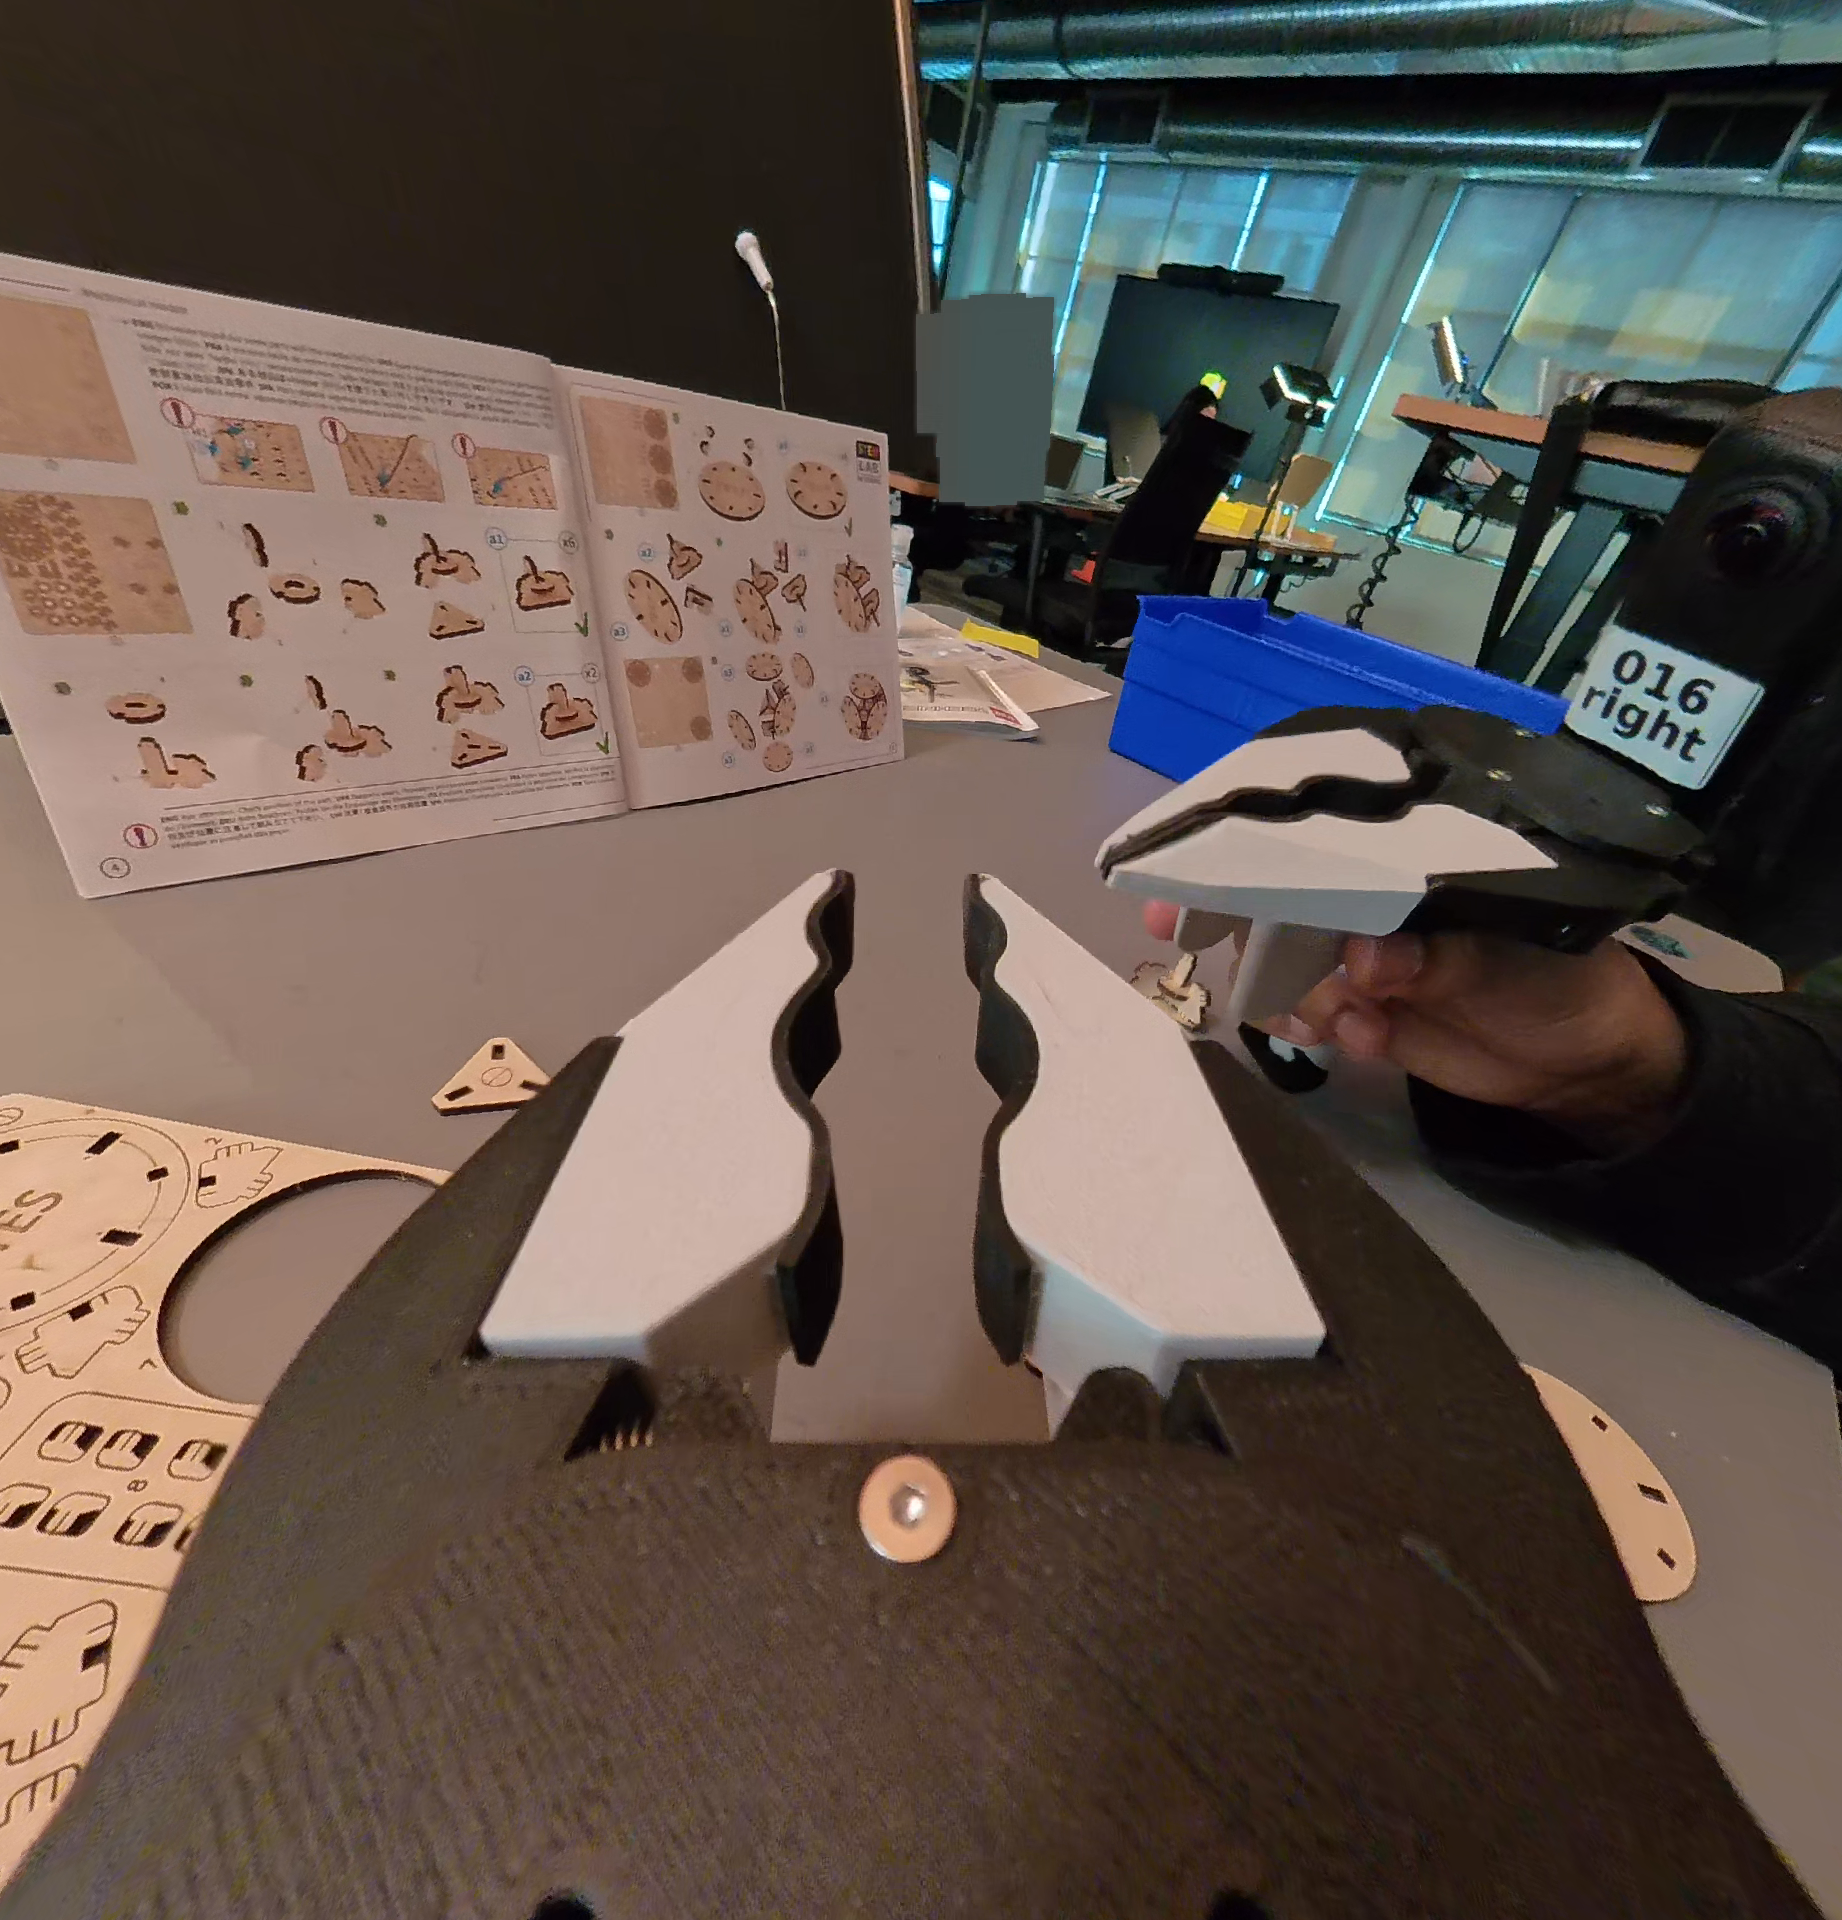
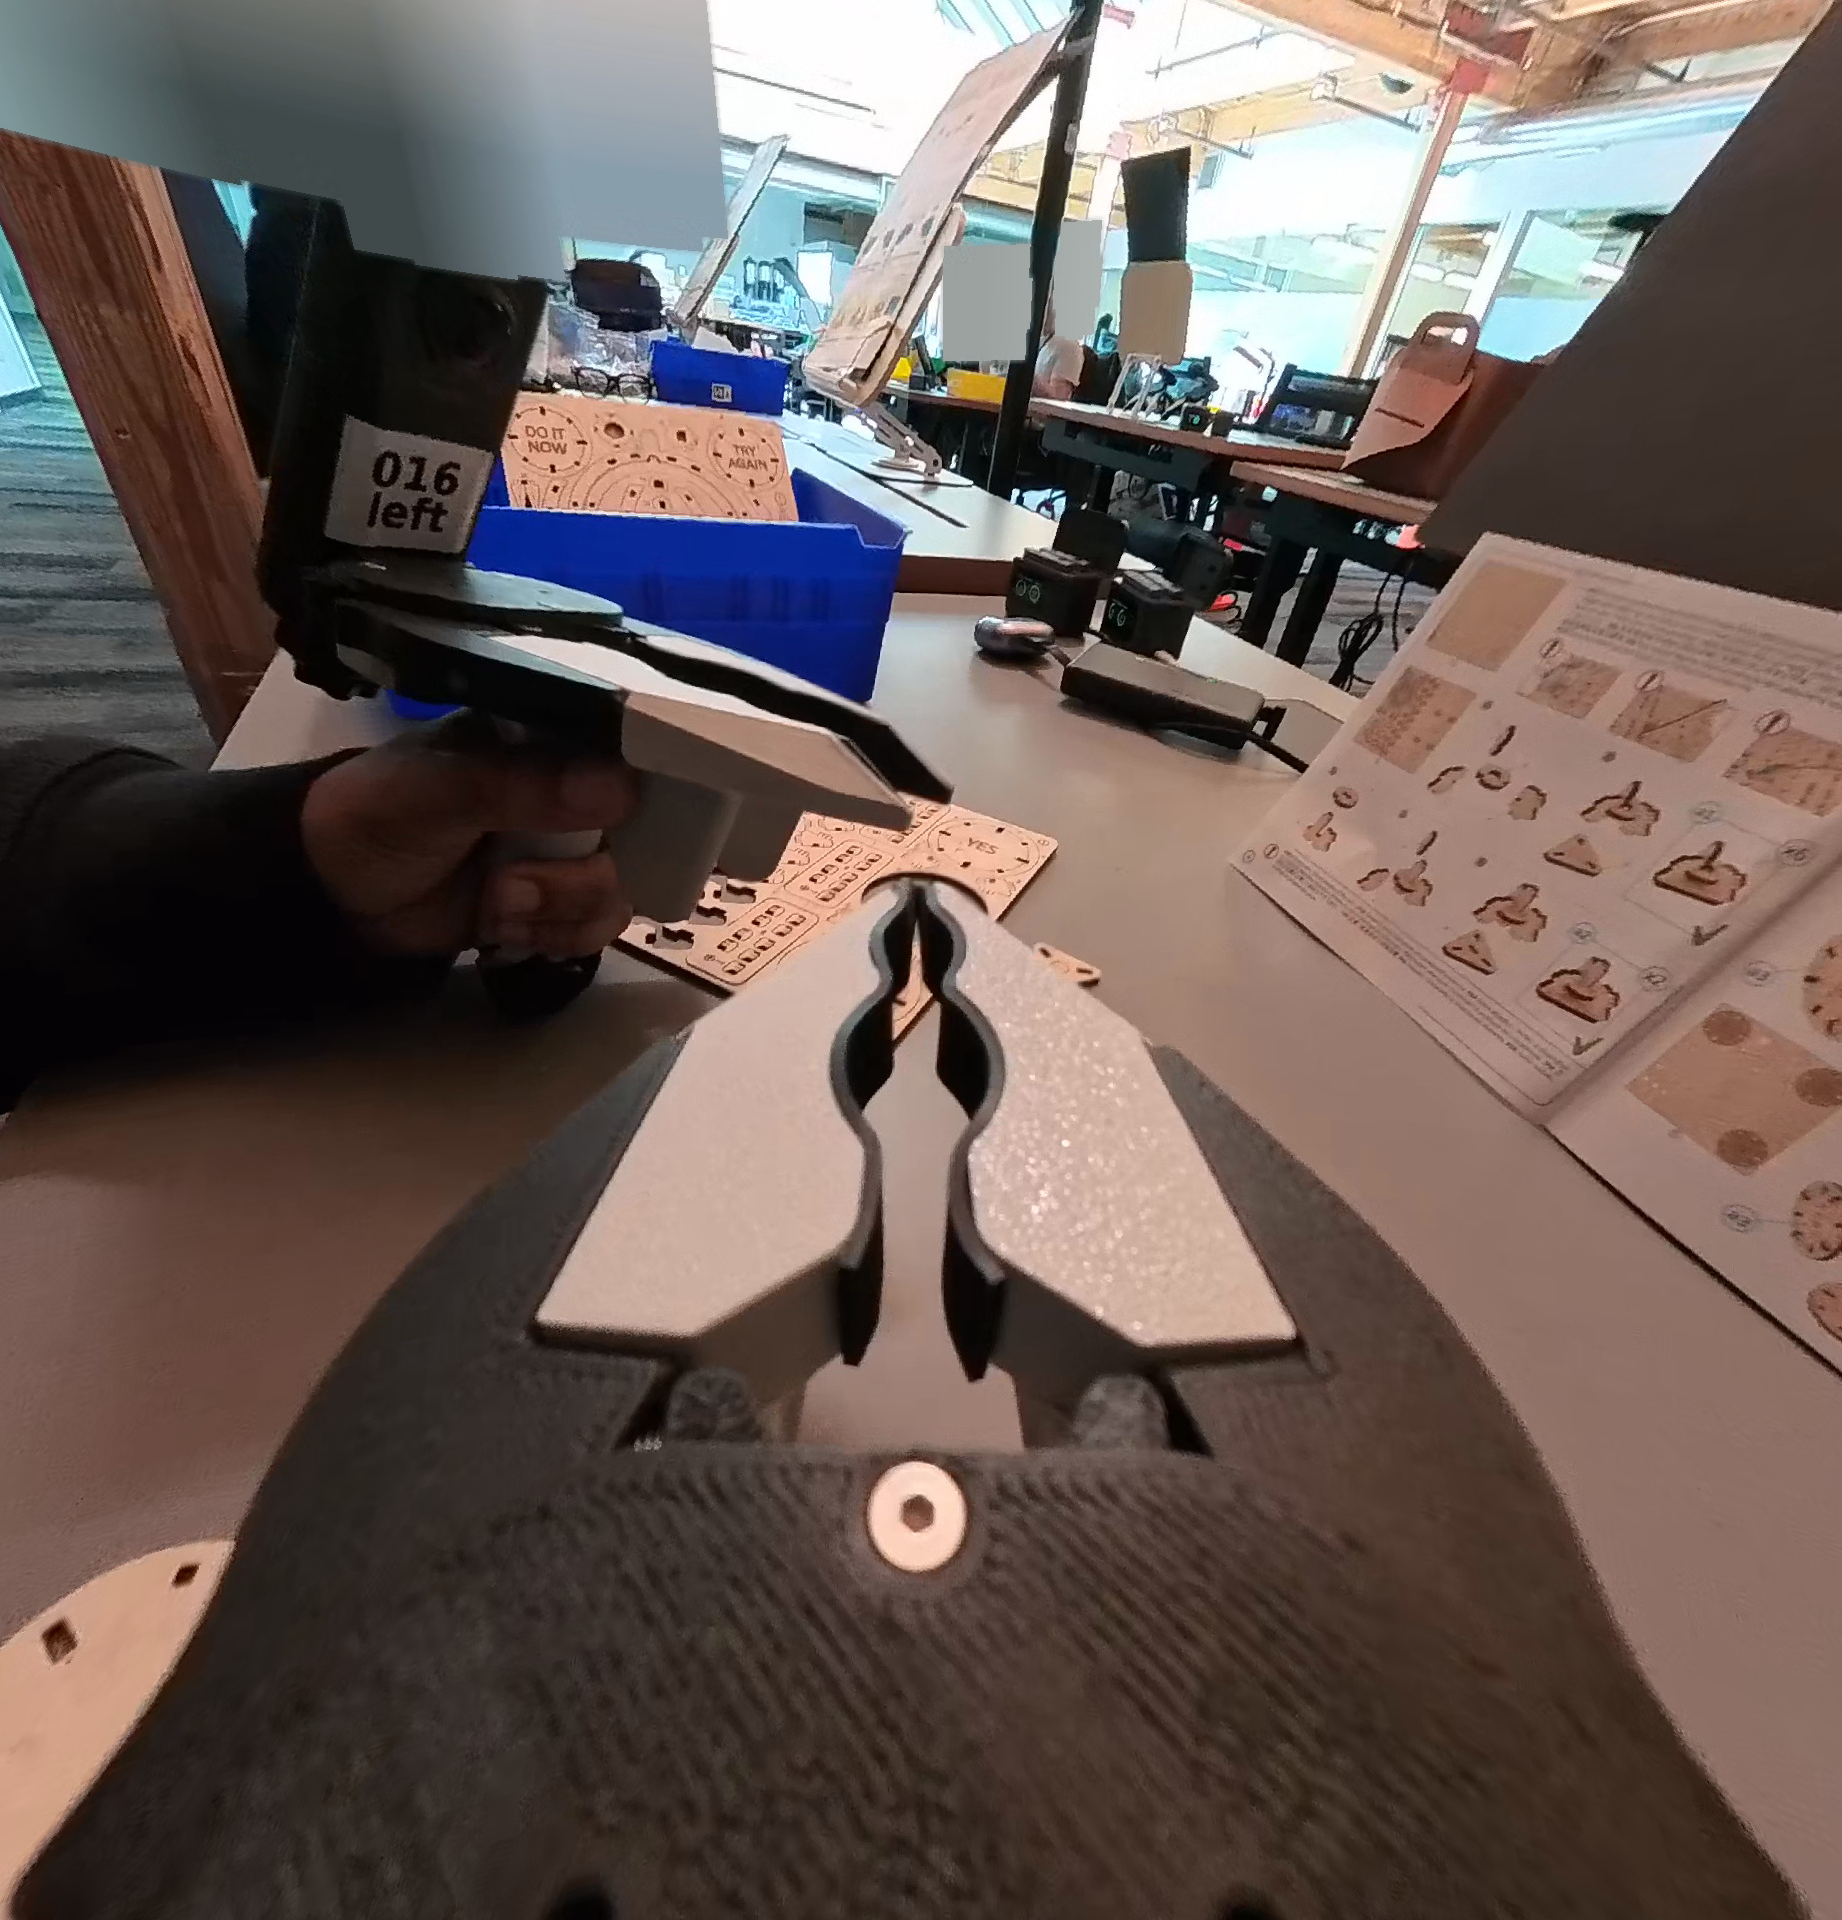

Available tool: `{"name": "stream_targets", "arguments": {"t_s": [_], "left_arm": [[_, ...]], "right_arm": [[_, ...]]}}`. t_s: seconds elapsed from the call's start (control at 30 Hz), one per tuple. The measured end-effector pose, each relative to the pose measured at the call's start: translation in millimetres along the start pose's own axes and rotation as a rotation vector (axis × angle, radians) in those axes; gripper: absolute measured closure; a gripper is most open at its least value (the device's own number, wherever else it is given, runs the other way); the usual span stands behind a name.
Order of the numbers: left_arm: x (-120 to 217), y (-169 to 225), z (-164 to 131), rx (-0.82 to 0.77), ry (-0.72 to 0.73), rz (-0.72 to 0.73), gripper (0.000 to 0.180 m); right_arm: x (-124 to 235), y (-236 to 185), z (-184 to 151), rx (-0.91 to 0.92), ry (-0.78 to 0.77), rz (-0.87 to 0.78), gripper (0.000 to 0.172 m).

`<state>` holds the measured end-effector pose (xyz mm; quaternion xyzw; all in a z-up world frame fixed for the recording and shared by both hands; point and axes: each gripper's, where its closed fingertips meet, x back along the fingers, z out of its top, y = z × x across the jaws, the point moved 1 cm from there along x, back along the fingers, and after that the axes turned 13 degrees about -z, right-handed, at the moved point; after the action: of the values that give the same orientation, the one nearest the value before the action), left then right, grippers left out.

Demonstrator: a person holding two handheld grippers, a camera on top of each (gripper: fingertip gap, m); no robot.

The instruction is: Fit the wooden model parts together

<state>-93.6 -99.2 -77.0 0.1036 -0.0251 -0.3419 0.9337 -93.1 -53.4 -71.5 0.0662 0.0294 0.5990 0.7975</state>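
Note:
My left gripper [image 1: 906, 883] is open, with only bare grey table between its fingers, and hovers above the table [image 1: 688, 914]. It also shows in the right wrist view [image 2: 912, 805], over a plywood sheet of cut parts [image 2: 990, 847]. That sheet lies at the lower left in the left wrist view [image 1: 75, 1299]. A small triangular wooden piece [image 1: 491, 1075] lies just left of my left fingers and also shows in the right wrist view [image 2: 1068, 961]. My right gripper [image 2: 917, 888] is shut. In the left wrist view it is held at the right [image 1: 1109, 862], above a small assembled wooden piece [image 1: 1177, 987].
An open instruction booklet [image 1: 429, 571] stands at the back and shows at the right in the right wrist view [image 2: 1623, 883]. A blue bin [image 1: 1312, 686] sits behind my right gripper. A round wooden disc [image 1: 1623, 1486] lies near the front. A black power adapter [image 2: 1156, 686] lies farther back. Only a small space, under 4 cm, lies between the two pairs of fingers.

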Motion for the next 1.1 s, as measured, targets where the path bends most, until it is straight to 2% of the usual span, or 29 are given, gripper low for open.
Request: {"name": "stream_targets", "arguments": {"t_s": [0.2, 0.3, 0.43, 0.5, 0.63, 0.73, 0.8, 0.9, 1.0, 1.07, 1.1], "left_arm": [[6.1, 0.9, 6.6, -0.117, 0.005, 0.06, 0.18], [11.7, -5.7, 9.5, -0.103, 0.004, 0.097, 0.18], [46.5, -23.8, 37.6, -0.105, 0.012, 0.186, 0.18], [70.9, -36.8, 47.5, -0.137, -0.098, 0.259, 0.18], [105.1, -70.4, 22.1, -0.225, -0.456, 0.508, 0.18], [81.9, -68.4, 7.5, -0.311, -0.528, 0.497, 0.178], [60.4, -65.8, 7.8, -0.401, -0.573, 0.472, 0.175], [24.9, -73.5, 32.4, -0.55, -0.612, 0.456, 0.17], [-36.0, -88.3, 67.7, -0.698, -0.657, 0.348, 0.176], [-73.6, -112.2, 75.7, -0.766, -0.812, 0.307, 0.18], [-84.2, -132.8, 78.7, -0.856, -0.94, 0.357, 0.18]], "right_arm": [[5.6, 3.1, 15.6, 0.027, 0.071, -0.042, 0.172], [7.0, 1.5, 19.2, 0.038, 0.083, -0.043, 0.172], [9.7, -0.8, 24.5, 0.063, 0.1, -0.045, 0.172], [11.4, -2.0, 28.2, 0.08, 0.114, -0.043, 0.172], [11.6, -3.8, 28.4, 0.087, 0.117, -0.033, 0.172], [8.2, -6.2, 21.3, 0.081, 0.093, -0.02, 0.172], [7.5, -7.5, 19.6, 0.082, 0.086, -0.014, 0.172], [9.8, -6.5, 25.2, 0.092, 0.109, -0.023, 0.172], [11.5, 2.3, 28.1, 0.111, 0.128, -0.064, 0.172], [11.6, 9.7, 27.0, 0.11, 0.132, -0.09, 0.172], [11.4, 13.5, 25.3, 0.111, 0.131, -0.102, 0.172]]}}
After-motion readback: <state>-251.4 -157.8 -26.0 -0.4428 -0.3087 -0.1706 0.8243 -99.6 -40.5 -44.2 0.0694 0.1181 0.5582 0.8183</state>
